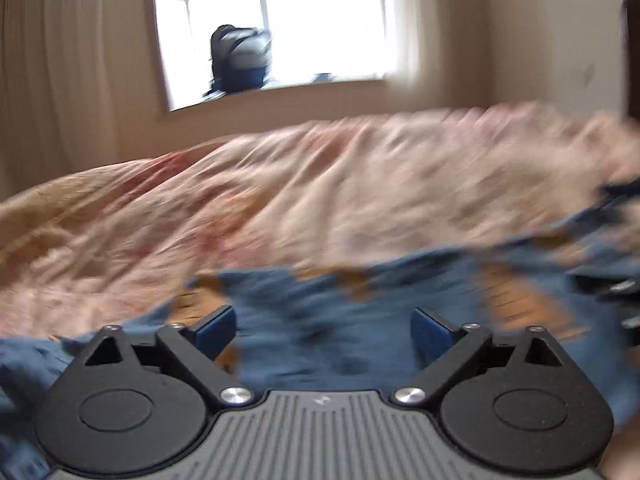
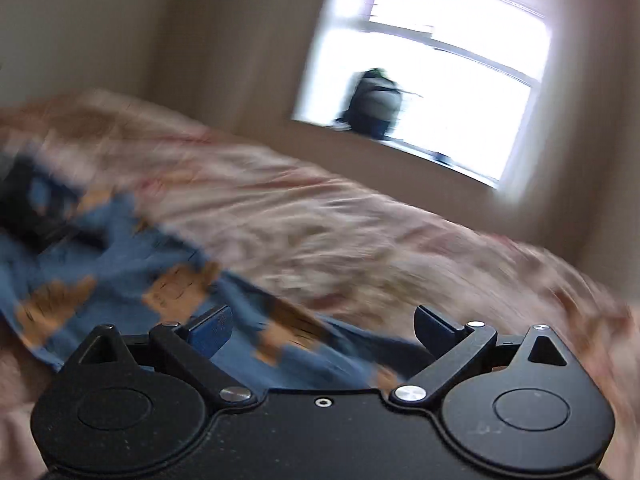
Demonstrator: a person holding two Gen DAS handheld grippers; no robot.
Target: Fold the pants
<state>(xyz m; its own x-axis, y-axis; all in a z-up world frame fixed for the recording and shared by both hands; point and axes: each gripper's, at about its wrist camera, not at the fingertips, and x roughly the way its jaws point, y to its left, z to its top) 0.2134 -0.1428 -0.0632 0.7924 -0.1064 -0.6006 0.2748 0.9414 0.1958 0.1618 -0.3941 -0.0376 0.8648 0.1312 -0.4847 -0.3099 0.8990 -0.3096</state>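
Grippers come first, close to each camera. The left gripper (image 1: 324, 330) has its two blue fingers (image 1: 216, 330) spread wide apart, and nothing is pinched between them. The right gripper (image 2: 324, 330) is spread wide too, and its fingers (image 2: 212, 332) pinch nothing. Both pictures are blurry.

Just past the fingers lie the pants (image 1: 320, 320). They are blue with orange patches. They are spread out and rumpled on the bed, not held up. In the left view they lie under and in front of the open fingers and run off to the right. In the right view the pants (image 2: 120, 264) lie to the left and under the left finger. A dark thing shows at the far left edge there, on the pants, but it is too blurry to tell what it is.

Past the pants is the bedspread (image 1: 280, 200), pink and cream with wrinkles.

Far back is a tan wall (image 1: 520, 40) with a bright window (image 1: 288, 20). A dark backpack (image 1: 240, 58) sits on the sill.
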